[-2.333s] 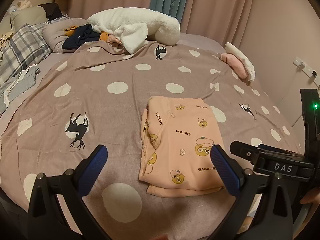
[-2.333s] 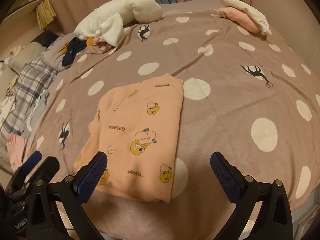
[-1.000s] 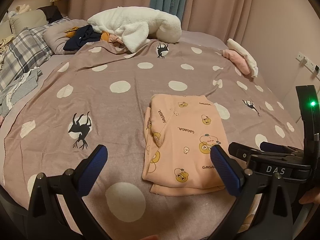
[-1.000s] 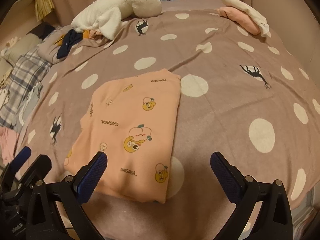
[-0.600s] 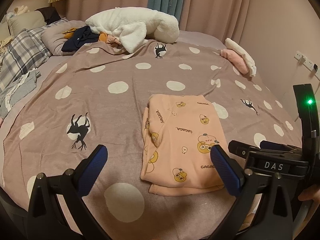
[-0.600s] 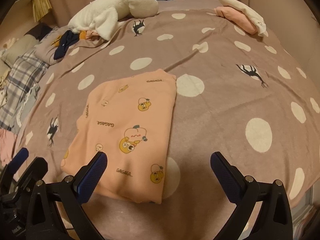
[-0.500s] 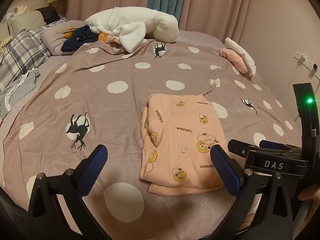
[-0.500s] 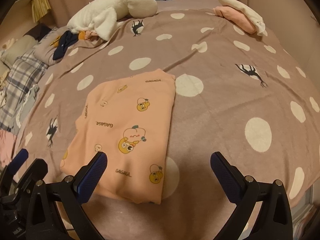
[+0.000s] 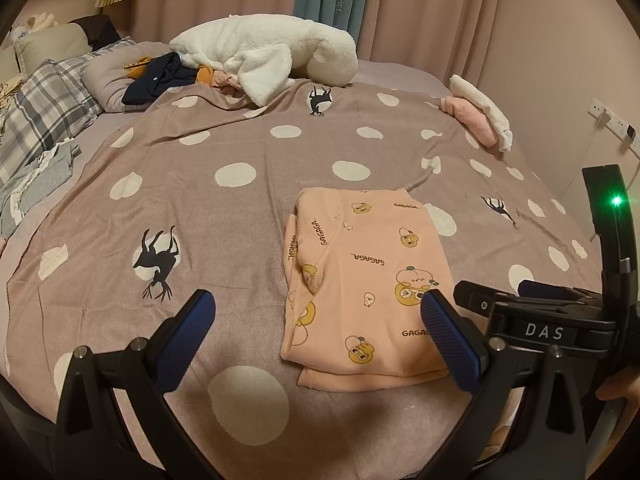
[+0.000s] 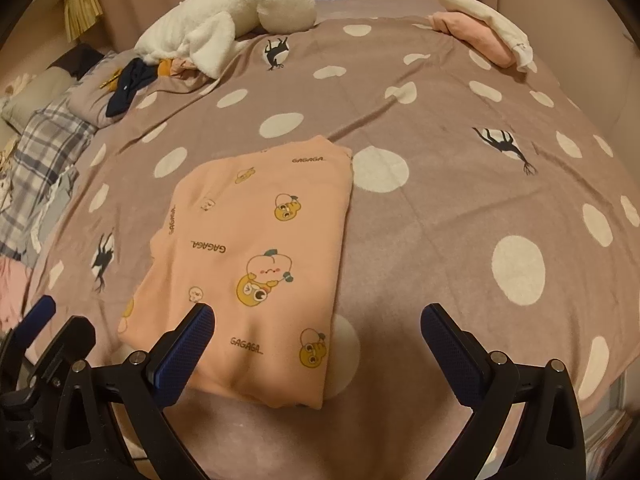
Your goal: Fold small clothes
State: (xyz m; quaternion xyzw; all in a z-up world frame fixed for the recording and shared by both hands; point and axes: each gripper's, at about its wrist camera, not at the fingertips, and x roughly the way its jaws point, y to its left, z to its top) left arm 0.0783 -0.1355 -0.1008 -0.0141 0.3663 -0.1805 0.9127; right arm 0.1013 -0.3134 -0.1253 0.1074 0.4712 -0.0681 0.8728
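A peach garment [image 9: 360, 280] printed with cartoon figures and "GAGAGA" lies folded in a rectangle on the polka-dot bedspread [image 9: 240, 208]. It also shows in the right wrist view [image 10: 256, 264]. My left gripper [image 9: 316, 336] is open and empty, above the bed's near edge, its right finger over the garment's near right corner. My right gripper [image 10: 316, 340] is open and empty, its left finger over the garment's near edge. The right gripper's body [image 9: 536, 316] shows at the right of the left wrist view.
A white fluffy blanket [image 9: 264, 56] and dark clothes [image 9: 156, 76] lie at the bed's far end. Folded pink and white clothes [image 9: 480, 116] sit at the far right edge. Plaid bedding [image 9: 44, 116] lies at the left. A wall socket [image 9: 612, 120] is on the right.
Both grippers drifted slightly over the bed while staying open. The folded garment has not moved.
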